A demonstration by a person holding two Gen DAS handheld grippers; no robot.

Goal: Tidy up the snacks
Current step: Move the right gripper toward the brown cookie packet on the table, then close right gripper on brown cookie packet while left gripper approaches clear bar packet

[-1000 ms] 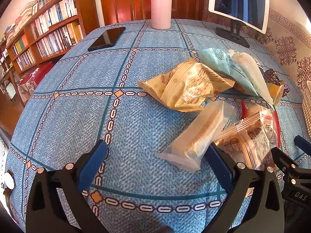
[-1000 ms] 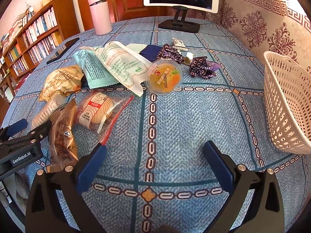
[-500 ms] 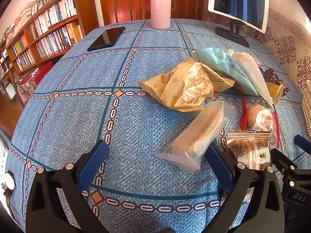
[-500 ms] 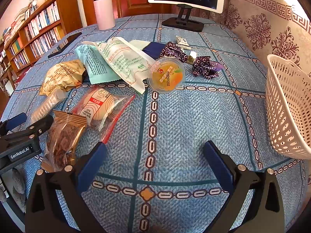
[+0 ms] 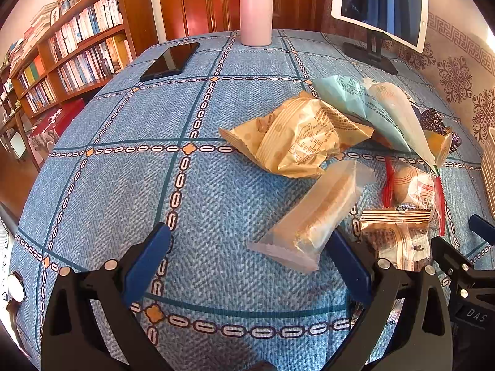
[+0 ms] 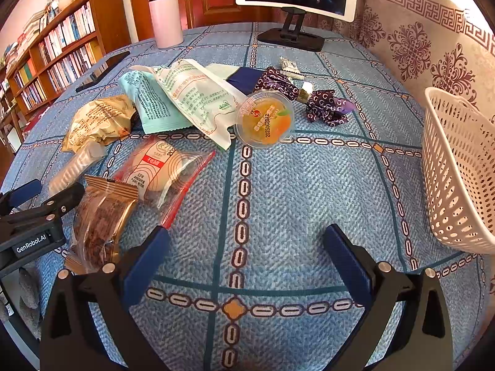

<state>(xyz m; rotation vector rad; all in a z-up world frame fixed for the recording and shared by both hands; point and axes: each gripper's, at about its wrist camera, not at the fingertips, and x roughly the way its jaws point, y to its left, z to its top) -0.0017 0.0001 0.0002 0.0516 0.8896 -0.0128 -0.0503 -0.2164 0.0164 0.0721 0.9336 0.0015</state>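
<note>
Both pairs of blue fingers stand spread wide with nothing between them: the left gripper [image 5: 247, 256] low in its frame, the right gripper [image 6: 247, 256] likewise. Going left to right in the right wrist view, the brown pack [image 6: 99, 219] lies at lower left, the red-edged bun [image 6: 161, 170] just beside it, the jelly cup [image 6: 266, 120] at centre, and the basket [image 6: 458, 167] at the right edge. Its inside is hidden, probably empty. Best to straddle one pack squarely, pinch across its middle, and lift clear of its neighbours.
</note>
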